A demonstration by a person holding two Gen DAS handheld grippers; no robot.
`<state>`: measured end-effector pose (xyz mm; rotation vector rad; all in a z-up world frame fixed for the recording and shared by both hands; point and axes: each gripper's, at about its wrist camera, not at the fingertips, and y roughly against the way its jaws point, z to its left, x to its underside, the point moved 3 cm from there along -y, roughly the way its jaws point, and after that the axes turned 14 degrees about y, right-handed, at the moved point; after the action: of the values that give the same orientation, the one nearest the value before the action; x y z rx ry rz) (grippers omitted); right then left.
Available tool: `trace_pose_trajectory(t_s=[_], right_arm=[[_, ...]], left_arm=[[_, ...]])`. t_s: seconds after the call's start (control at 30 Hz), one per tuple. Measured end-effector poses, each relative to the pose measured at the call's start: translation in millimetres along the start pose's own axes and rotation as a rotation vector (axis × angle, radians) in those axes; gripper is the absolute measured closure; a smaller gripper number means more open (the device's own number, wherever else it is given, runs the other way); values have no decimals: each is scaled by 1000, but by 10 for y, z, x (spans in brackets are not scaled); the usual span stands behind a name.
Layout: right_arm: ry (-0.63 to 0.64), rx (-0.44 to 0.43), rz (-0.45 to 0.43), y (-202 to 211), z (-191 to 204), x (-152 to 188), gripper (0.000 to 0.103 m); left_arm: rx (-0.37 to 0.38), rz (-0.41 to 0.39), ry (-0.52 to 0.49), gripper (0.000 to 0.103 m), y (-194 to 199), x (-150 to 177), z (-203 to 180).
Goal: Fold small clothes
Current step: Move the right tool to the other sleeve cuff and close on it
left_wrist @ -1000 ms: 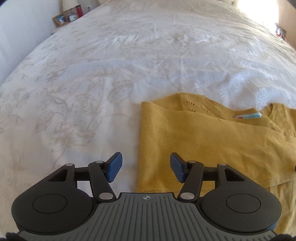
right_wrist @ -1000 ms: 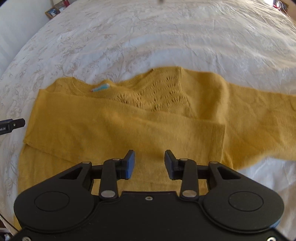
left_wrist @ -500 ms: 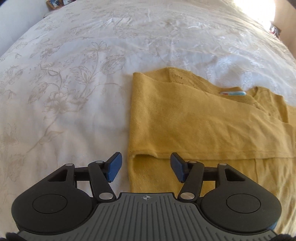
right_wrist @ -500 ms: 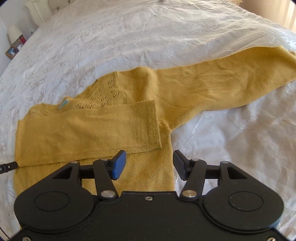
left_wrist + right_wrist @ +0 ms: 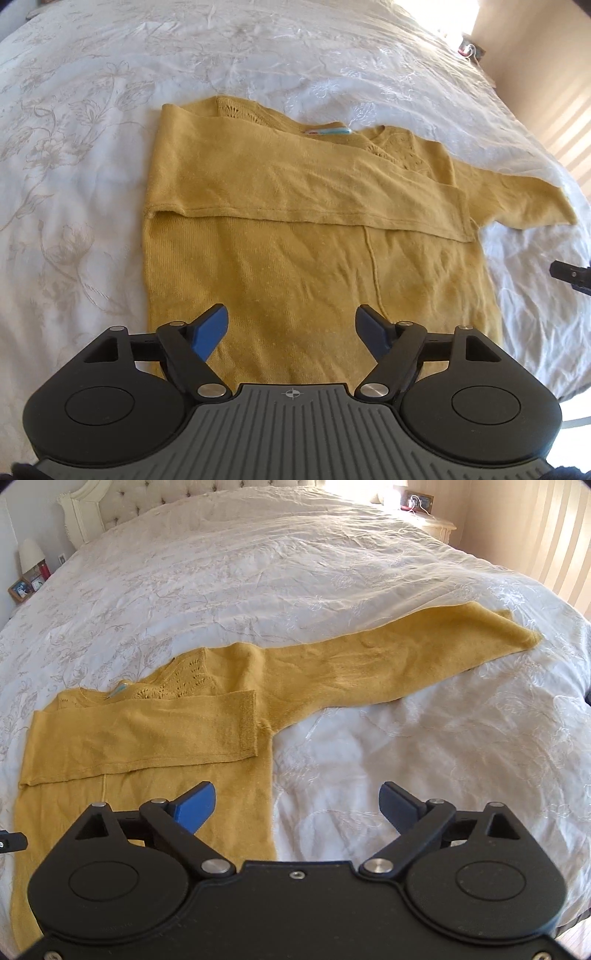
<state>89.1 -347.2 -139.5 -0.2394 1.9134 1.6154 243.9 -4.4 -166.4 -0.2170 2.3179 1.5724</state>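
A mustard sweater (image 5: 155, 734) is lying flat on the white bedspread (image 5: 295, 590), one sleeve folded across; the right gripper (image 5: 297, 805), jaws wide and empty, is facing the outstretched sleeve (image 5: 388, 664), while the left gripper (image 5: 291, 328) is hovering wide, empty.

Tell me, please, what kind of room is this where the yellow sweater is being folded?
Most likely a bedroom in a home. The yellow sweater lies on a wide bed with a white embroidered bedspread, a tufted headboard stands behind it, and a bedside table holds framed photos.
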Motion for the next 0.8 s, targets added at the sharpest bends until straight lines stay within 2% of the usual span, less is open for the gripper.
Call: trace_pose_trajectory(t_s=[0.2, 0.33, 0.43, 0.63, 0.8], right_arm=[[17, -3, -20, -14, -723, -97, 7], [43, 8, -59, -42, -1318, -318, 7], [55, 14, -99, -76, -1734, -546, 7], [79, 43, -140, -278, -2361, -965, 7], [108, 75, -96, -622, -2716, -1134, 7]], left_arm=[[-71, -85, 84, 28, 193, 33, -193], [-104, -134, 169, 26, 304, 154, -413], [-124, -160, 208, 20, 308, 276, -624], [-139, -171, 232, 19, 237, 460, -1034], [-154, -171, 236, 19, 218, 530, -1256]])
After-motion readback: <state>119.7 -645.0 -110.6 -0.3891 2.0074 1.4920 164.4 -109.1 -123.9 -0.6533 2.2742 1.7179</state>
